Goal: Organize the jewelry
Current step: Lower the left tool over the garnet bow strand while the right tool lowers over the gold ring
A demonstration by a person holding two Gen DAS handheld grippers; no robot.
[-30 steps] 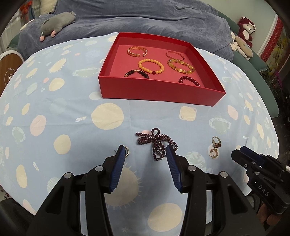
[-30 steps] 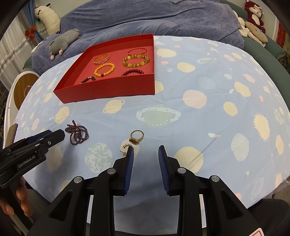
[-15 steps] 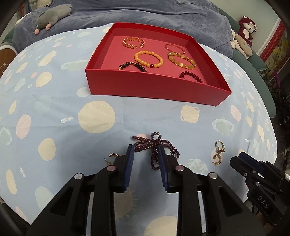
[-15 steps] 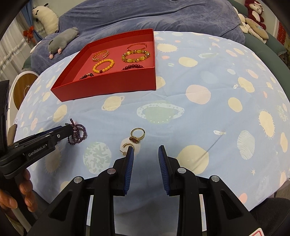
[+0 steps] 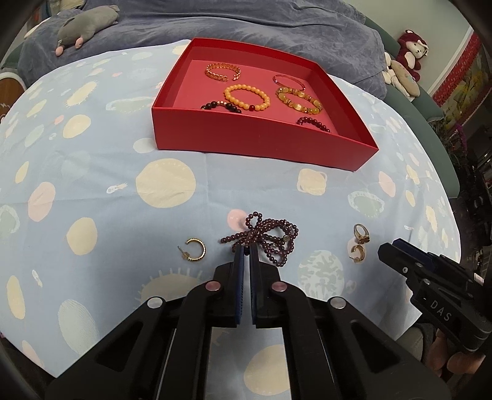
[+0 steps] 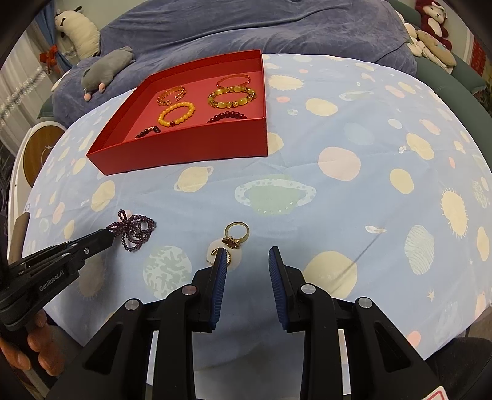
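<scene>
A tangled purple bead bracelet [image 5: 270, 237] lies on the blue tablecloth. My left gripper [image 5: 246, 250] is shut on its near strands; it also shows in the right wrist view [image 6: 107, 238] at the bracelet [image 6: 135, 229]. A red box [image 5: 261, 144] behind holds several bracelets. A gold hoop earring [image 5: 193, 249] lies left of the purple beads. A gold ring [image 5: 360, 233] and a second hoop earring [image 5: 358, 253] lie to the right. My right gripper [image 6: 246, 261] is open and empty, just before the ring [image 6: 236, 233] and earring [image 6: 220, 254].
The round table's near edge runs just under both grippers. A blue-covered sofa with a grey plush toy [image 5: 83, 26] stands behind the table. More plush toys [image 5: 406, 64] sit at the far right.
My left gripper has moved forward to the purple bracelet and shut on its strands. The right gripper has stayed in place and open.
</scene>
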